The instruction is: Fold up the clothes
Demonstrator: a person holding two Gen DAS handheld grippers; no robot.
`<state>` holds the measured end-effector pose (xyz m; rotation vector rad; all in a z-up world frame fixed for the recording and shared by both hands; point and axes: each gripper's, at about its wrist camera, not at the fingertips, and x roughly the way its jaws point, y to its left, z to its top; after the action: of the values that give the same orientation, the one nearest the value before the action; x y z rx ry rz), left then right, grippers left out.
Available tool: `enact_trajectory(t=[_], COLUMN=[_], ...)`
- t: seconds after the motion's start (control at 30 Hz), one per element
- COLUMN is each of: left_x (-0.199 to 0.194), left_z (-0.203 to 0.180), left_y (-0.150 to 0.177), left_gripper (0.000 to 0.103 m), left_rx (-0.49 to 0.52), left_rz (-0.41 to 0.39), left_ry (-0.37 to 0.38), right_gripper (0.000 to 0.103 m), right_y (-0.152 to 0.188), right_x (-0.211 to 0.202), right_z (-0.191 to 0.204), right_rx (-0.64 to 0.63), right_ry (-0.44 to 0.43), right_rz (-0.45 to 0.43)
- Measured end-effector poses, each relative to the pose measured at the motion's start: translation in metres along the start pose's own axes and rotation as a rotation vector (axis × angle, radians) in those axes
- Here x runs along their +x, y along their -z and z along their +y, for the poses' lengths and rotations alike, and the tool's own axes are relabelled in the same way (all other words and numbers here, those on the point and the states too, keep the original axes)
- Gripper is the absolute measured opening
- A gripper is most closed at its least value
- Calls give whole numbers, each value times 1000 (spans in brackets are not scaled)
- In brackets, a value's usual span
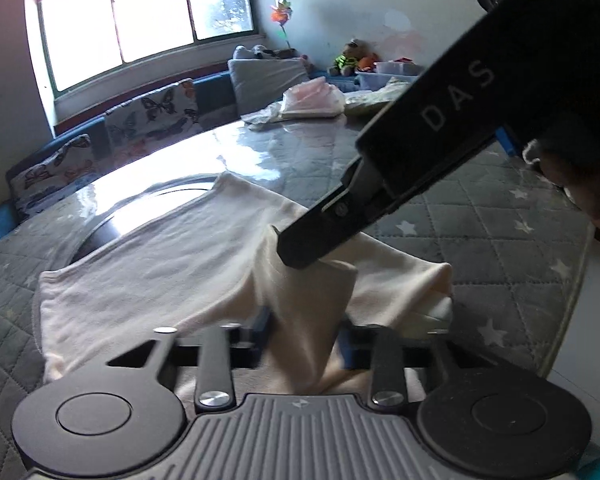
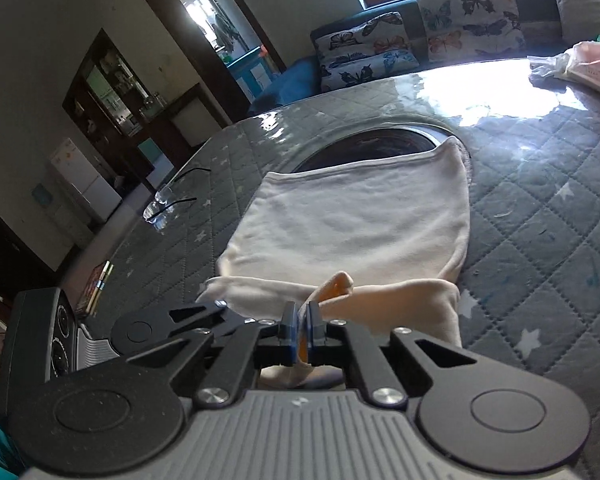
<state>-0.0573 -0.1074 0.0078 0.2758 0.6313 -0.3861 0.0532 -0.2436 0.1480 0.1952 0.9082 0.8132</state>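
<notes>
A cream garment (image 1: 148,264) lies spread on the quilted grey table cover (image 1: 480,240); it also shows in the right wrist view (image 2: 352,216). My right gripper (image 2: 299,330) is shut on a bunched fold of the garment at its near edge and lifts it; it also shows in the left wrist view (image 1: 300,254) pinching the raised peak. My left gripper (image 1: 304,336) is open, its blue pads apart on either side of the hanging fold of cloth.
A pair of glasses (image 2: 168,200) and pens (image 2: 100,284) lie on the table's left side. Pink and pale clothes (image 1: 312,100) are piled at the far edge. Butterfly cushions (image 1: 148,120) line a bench under the window. A dark round opening (image 2: 380,144) lies under the garment's far edge.
</notes>
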Motion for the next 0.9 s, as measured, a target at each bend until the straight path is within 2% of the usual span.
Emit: enact_trajectory(t=[0.03,0.13,0.2,0.3,0.4,0.5,0.6,0.67,0.77,0.87,0.9], left_x=[-1,-11,-25,-53,-79,-99,-112,-117,-115,-105,-100], left_z=[3,23,47,85,115,130,142,145,147,149,151], left_y=[0,-2,-4,-6,-8,-11,-9,-7,1,13,16], left_gripper=[19,10,9,8,8,8,8,8,10,21,30], left_rx=[-10,-65,-140,-249,-307,-329,-353,-366,-392,-416,-433], left_rz=[-6,-29,-61,-124,-185,-225,-257,-259,-197,-126,-102], left_ry=[2,0,-15,-50,-96,-131,-154,-142,-101,-85,-87], right_gripper=[3,10,27,27,27,27,27,27,27,27,27], right_y=[0,-3,-6,-9,-9,-2,7,11,15,14,14], right_x=[0,-3,-10,-15,-5,17,43,56,70,71,70], right_z=[1,3,3,1,0,14,36,47,57,55,55], right_rx=[-1,3,-3,-13,-28,-154,-285,-327,-360,-330,-327], right_ry=[-1,-22,-5,1,40,95,96,107,112,105,108], right_rz=[-3,-20,-63,-94,-71,-27,28,51,71,66,63])
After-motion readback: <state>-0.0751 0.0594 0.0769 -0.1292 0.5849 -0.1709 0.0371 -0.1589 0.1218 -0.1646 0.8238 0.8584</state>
